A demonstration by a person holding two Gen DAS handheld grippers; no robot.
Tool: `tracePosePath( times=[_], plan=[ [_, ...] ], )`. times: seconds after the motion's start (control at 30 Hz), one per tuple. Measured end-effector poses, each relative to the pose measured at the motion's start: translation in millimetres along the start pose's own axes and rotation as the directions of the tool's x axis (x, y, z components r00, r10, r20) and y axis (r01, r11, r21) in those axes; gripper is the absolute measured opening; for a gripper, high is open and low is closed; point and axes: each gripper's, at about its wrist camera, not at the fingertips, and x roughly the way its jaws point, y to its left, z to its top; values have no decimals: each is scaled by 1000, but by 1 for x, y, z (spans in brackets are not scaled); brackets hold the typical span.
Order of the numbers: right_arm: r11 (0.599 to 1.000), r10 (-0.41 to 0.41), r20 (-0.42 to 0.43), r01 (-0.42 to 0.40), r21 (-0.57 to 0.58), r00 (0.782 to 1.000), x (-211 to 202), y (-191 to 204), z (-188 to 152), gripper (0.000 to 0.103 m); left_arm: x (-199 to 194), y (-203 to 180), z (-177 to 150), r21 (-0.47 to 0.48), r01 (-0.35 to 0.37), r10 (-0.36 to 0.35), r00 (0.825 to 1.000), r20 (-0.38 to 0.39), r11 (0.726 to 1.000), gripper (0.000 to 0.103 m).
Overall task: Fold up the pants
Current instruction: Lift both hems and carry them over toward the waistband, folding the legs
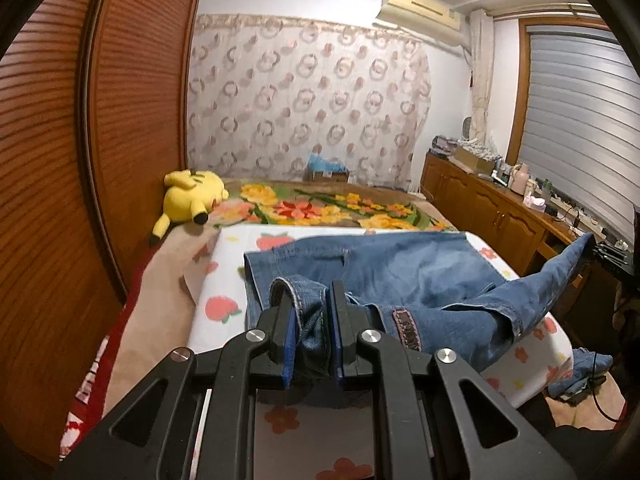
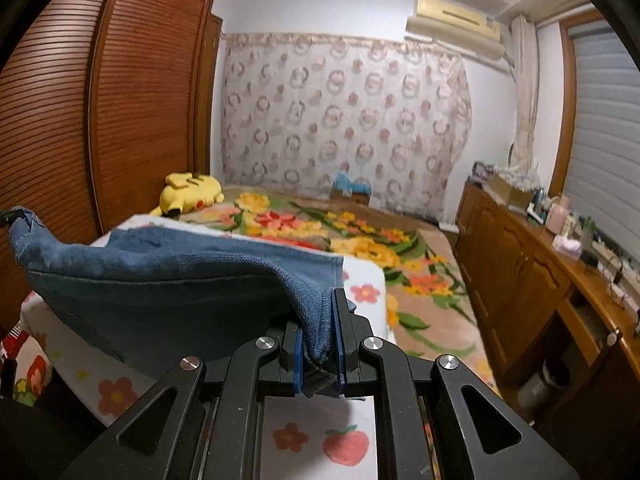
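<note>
While the blue denim pants [image 1: 384,280] sag over the white fruit-printed bed sheet [image 1: 224,304], the left gripper [image 1: 311,320] pinches a hemmed edge and the right gripper [image 2: 318,332] pinches another fold between its fingers.

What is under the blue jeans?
The jeans lie on a white sheet printed with peaches and flowers. The sheet beneath the denim is covered, so anything there cannot be seen.

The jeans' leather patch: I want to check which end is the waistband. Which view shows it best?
The left wrist view: the leather patch shows on the jeans just right of the jaws. In the right wrist view the jeans show only plain denim, no patch.
</note>
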Motion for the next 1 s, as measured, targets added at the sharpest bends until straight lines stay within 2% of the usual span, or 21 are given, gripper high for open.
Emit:
tracePosePath(
  times=[0.17, 0.33, 0.5, 0.73, 1.0],
  plan=[
    [1000, 6, -31, -7, -17, 999, 19, 3, 5, 12, 13, 4, -7, -3, 0, 0, 1000, -21, 1000, 16],
    [1000, 13, -46, -14, -18, 999, 36, -10, 30, 12, 36, 6, -5, -7, -14, 14, 999, -52, 1000, 16],
    [1000, 20, -51, -21, -9, 998, 46, -15, 31, 12, 58, 8, 0, 2, -20, 20, 997, -76, 1000, 16],
    [999, 34, -48, -33, 7, 998, 61, -23, 46, 12, 86, 9, 19, -6, -15, 14, 995, -97, 1000, 16],
    [998, 60, -47, -59, 31, 997, 90, -33, 65, 12, 112, 12, 55, -13, -7, 6, 995, -99, 1000, 16]
  ],
)
